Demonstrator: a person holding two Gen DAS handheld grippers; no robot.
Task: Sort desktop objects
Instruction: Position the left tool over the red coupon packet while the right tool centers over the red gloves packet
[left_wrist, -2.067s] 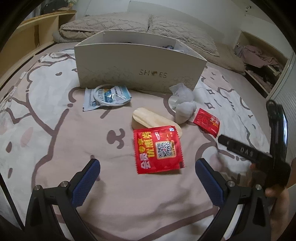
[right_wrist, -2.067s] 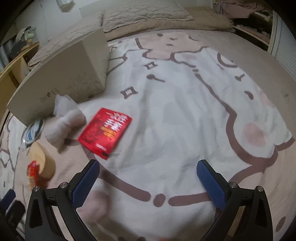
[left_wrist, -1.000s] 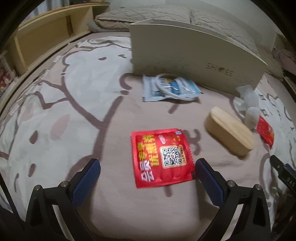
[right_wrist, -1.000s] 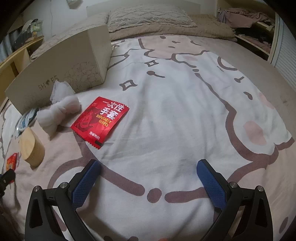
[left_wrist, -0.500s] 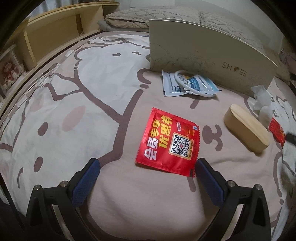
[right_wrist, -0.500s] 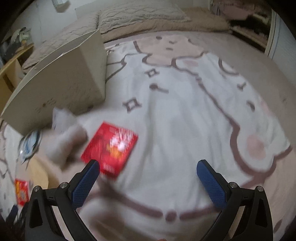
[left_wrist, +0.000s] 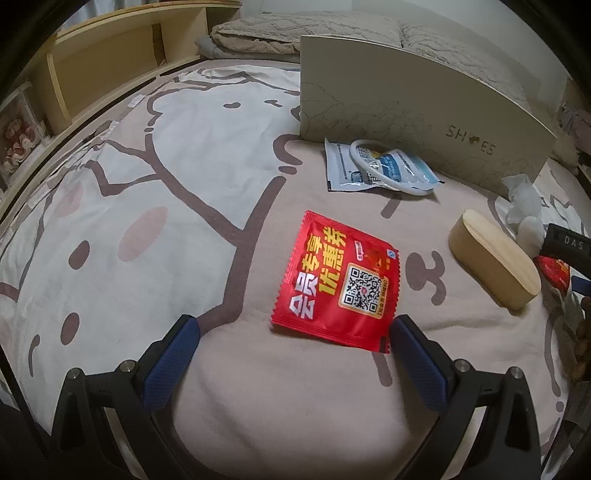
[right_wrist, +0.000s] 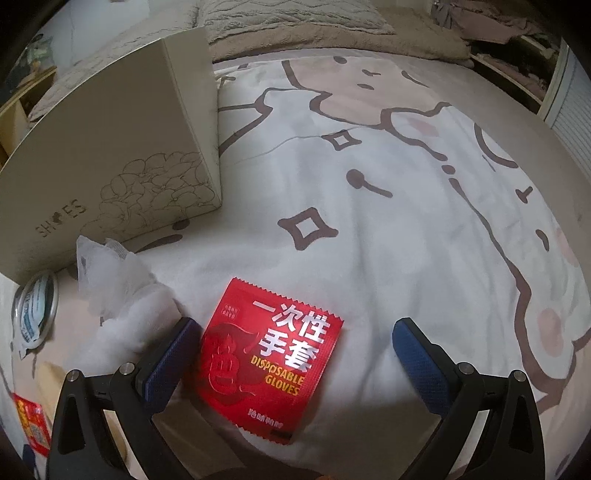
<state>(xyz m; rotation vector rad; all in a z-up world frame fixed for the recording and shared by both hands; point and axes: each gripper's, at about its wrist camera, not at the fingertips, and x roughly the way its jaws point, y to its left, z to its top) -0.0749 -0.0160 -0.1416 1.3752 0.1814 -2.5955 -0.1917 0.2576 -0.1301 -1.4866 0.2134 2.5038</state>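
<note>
Dim warm indoor light, soft shadows, heavy fisheye warping, dark vignetted corners, mostly sharp

On the bed lie two red sachets: one QR-code sachet (left_wrist: 338, 282) and one disposable-gloves sachet (right_wrist: 267, 356). There is one shoe box (left_wrist: 413, 107), one wooden oval case (left_wrist: 493, 264) and one blue-and-white packet (left_wrist: 376, 166). One white ring (left_wrist: 388, 171) lies on that packet, and there is one white crumpled wad (right_wrist: 122, 295).

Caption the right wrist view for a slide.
Open right gripper poised over a red glove packet on the bedspread.
</note>
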